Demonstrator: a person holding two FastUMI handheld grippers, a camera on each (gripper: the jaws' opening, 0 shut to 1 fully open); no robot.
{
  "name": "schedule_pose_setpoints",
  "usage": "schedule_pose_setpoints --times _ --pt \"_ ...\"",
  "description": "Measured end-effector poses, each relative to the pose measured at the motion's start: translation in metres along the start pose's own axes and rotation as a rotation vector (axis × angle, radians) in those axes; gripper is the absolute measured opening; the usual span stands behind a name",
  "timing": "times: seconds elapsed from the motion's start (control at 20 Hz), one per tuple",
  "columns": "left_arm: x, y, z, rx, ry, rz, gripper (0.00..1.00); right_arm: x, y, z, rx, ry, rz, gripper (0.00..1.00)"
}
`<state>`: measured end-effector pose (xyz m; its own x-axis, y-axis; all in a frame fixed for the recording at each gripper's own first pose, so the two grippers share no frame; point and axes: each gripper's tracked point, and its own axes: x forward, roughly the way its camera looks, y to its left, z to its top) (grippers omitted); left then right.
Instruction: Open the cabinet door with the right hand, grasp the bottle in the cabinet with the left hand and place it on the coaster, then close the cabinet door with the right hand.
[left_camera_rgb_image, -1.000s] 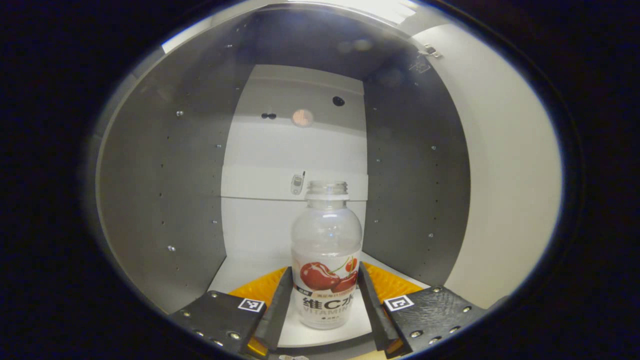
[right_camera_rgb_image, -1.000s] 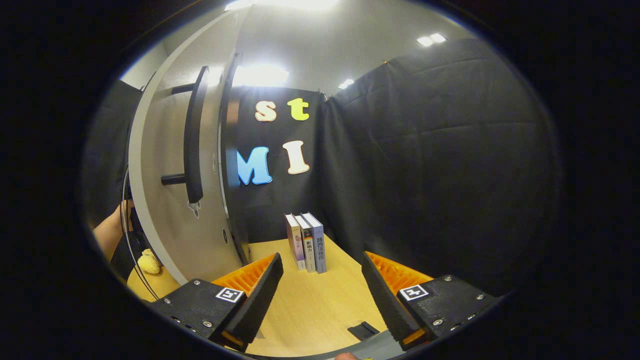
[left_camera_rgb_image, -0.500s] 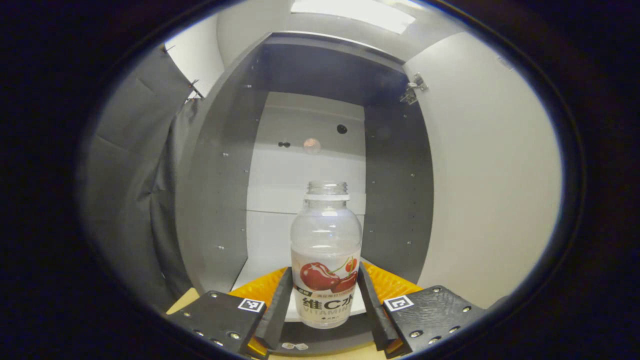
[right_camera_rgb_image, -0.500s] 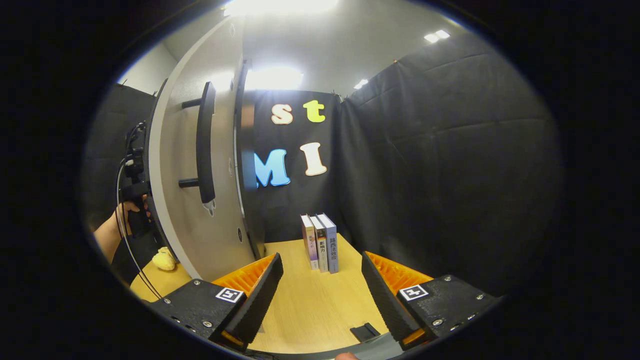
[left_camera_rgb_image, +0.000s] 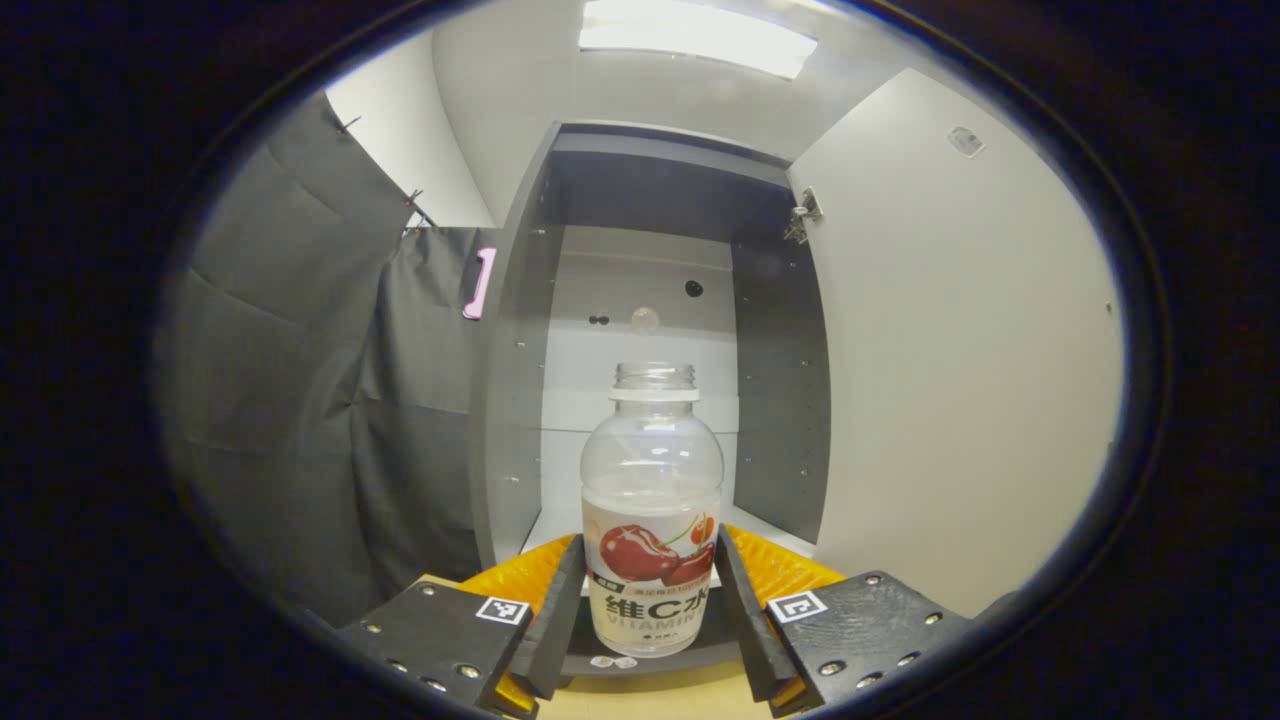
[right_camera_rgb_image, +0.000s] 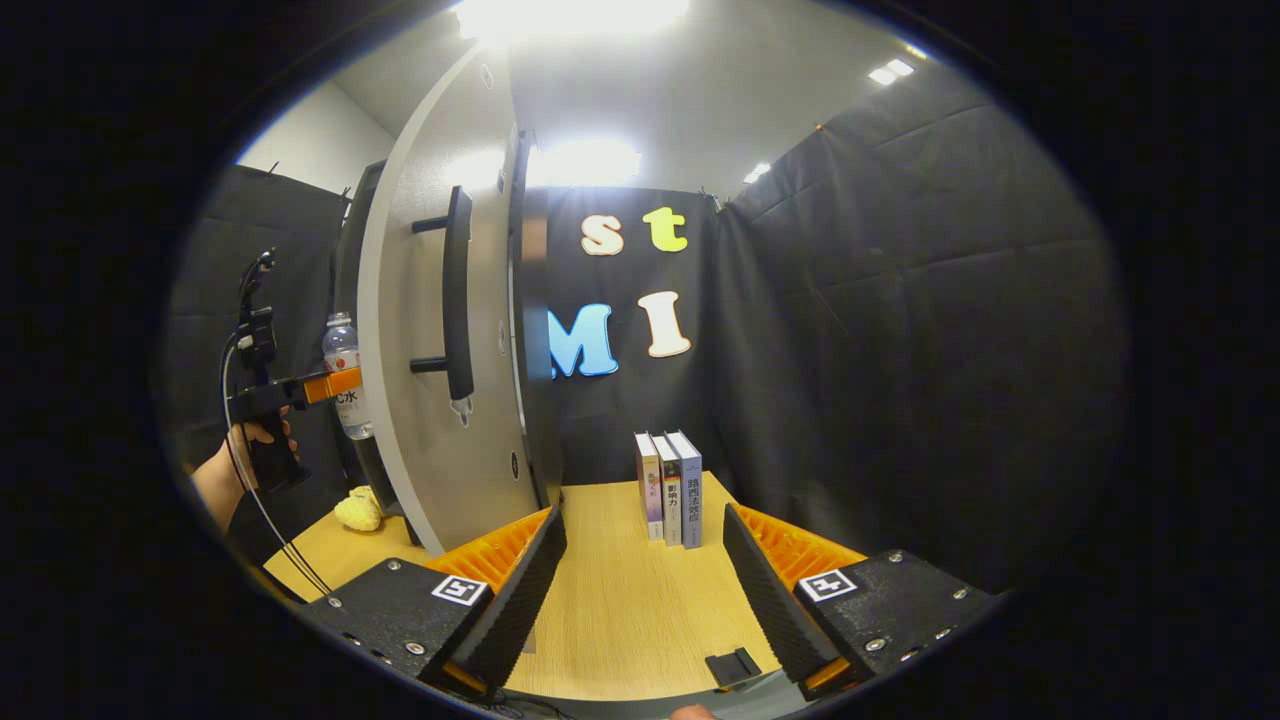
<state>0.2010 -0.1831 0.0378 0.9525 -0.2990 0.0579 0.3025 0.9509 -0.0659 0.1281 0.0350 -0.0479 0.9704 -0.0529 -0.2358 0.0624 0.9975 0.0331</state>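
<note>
A clear capless bottle (left_camera_rgb_image: 652, 520) with a cherry label stands upright between my left gripper's (left_camera_rgb_image: 650, 610) fingers, which are shut on its lower half, just in front of the open grey cabinet (left_camera_rgb_image: 640, 350). The cabinet door (left_camera_rgb_image: 960, 380) stands swung out on the right. In the right gripper view, my right gripper (right_camera_rgb_image: 645, 590) is open over the wooden table (right_camera_rgb_image: 620, 610), holding nothing. There the door (right_camera_rgb_image: 440, 380) with its dark bar handle (right_camera_rgb_image: 458, 300) is at left, and beyond it a hand holds the left gripper (right_camera_rgb_image: 285, 392) with the bottle (right_camera_rgb_image: 345, 375).
Three books (right_camera_rgb_image: 670, 488) stand upright at the back of the table. A yellow soft object (right_camera_rgb_image: 358, 510) lies near the cabinet's foot. A small dark flat piece (right_camera_rgb_image: 732, 665) lies near the front edge, between my right fingers.
My left gripper has drawn back out of the cabinet with the bottle held in it. My right gripper has shifted away from the door, which now looks smaller.
</note>
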Motion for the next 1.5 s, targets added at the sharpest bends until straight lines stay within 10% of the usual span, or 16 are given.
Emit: schedule_pose_setpoints --times 1.5 --pt "-0.208 0.001 -0.196 -0.015 0.209 0.057 0.78 0.008 0.006 -0.009 0.005 -0.092 0.054 0.96"
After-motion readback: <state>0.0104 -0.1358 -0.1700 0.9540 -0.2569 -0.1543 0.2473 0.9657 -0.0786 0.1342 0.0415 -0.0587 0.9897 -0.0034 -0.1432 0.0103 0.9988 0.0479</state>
